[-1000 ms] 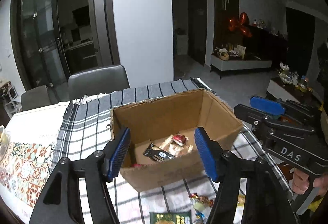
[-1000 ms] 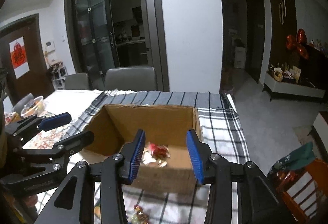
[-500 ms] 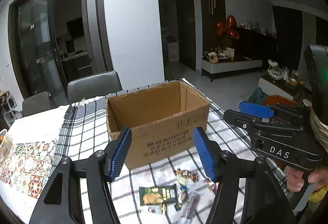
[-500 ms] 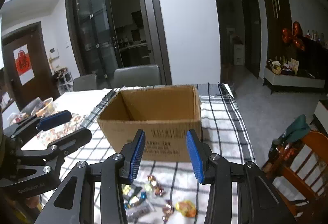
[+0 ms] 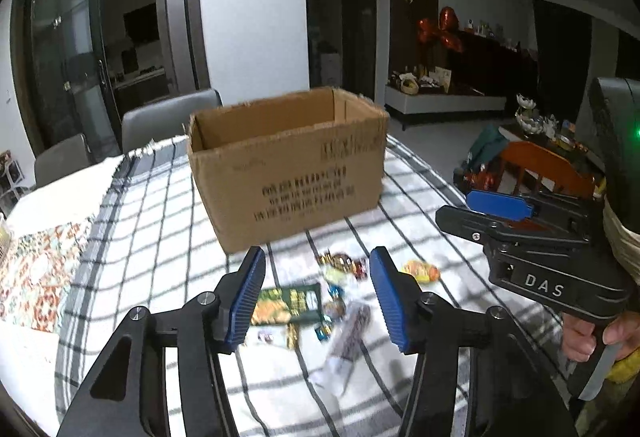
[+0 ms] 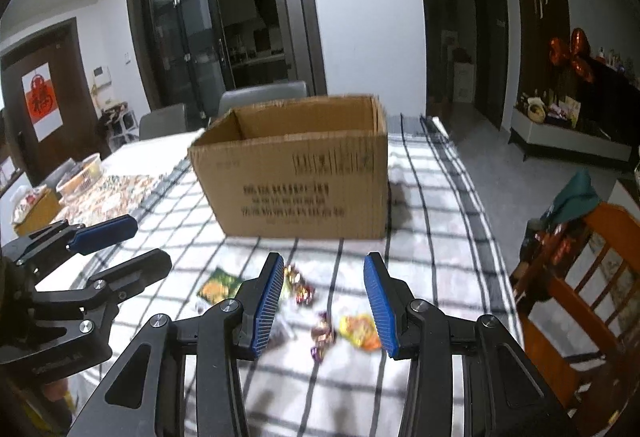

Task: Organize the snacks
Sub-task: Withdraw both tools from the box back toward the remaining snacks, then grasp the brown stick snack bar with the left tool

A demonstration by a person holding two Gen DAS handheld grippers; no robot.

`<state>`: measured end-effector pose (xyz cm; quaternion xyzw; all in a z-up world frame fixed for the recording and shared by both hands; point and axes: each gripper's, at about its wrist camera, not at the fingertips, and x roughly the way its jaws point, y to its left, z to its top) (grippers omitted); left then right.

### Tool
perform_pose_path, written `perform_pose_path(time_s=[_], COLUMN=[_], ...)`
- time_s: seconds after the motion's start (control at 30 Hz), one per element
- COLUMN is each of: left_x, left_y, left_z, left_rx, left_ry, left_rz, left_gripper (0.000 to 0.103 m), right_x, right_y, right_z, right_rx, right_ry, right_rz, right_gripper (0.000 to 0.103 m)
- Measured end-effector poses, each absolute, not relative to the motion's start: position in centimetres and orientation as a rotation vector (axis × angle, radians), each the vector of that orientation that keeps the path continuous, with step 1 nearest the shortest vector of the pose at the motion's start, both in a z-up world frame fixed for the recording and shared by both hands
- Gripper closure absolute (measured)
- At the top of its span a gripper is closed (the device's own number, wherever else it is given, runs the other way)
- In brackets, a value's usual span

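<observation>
An open cardboard box (image 5: 288, 165) stands on the checked tablecloth (image 5: 152, 221); it also shows in the right wrist view (image 6: 296, 177). Loose snacks lie in front of it: a green packet (image 5: 288, 303), a clear long packet (image 5: 348, 333), small wrapped candies (image 5: 342, 263) and a yellow-orange packet (image 5: 420, 271). In the right wrist view the yellow-orange packet (image 6: 360, 331) and candies (image 6: 302, 287) lie between the fingers. My left gripper (image 5: 318, 295) is open and empty above the snacks. My right gripper (image 6: 324, 307) is open and empty, to the left gripper's right.
Grey chairs (image 5: 168, 121) stand behind the table. A patterned cloth (image 5: 36, 265) lies at the left. An orange wooden chair (image 6: 580, 277) stands off the table's right edge. Containers (image 6: 80, 173) sit at the far left of the table.
Both grippers have pulled back from over the box and come down toward the table. The box inside is out of sight and the loose snacks now lie between the fingers.
</observation>
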<state>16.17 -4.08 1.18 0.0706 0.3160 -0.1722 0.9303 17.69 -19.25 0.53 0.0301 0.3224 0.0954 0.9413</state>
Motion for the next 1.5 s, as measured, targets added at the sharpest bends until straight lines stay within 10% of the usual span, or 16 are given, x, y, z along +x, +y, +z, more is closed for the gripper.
perform_pose_path(time_s=[0.87, 1.5], left_x=[17.4, 19.0], left_y=[-5.6, -6.8], left_z=[-8.6, -10.8], left_rx=[0.156, 0.217], left_ry=[0.898, 0.909], left_rz=[-0.561, -0.494], left_gripper=[0.08, 0.077], right_x=[17.6, 18.1], right_y=[-17.8, -17.7], right_z=[-7.6, -8.4], right_rx=[0.056, 0.077], right_ry=[0.833, 0.863], right_rz=[0.199, 0.2], right_gripper=[0.061, 0.061])
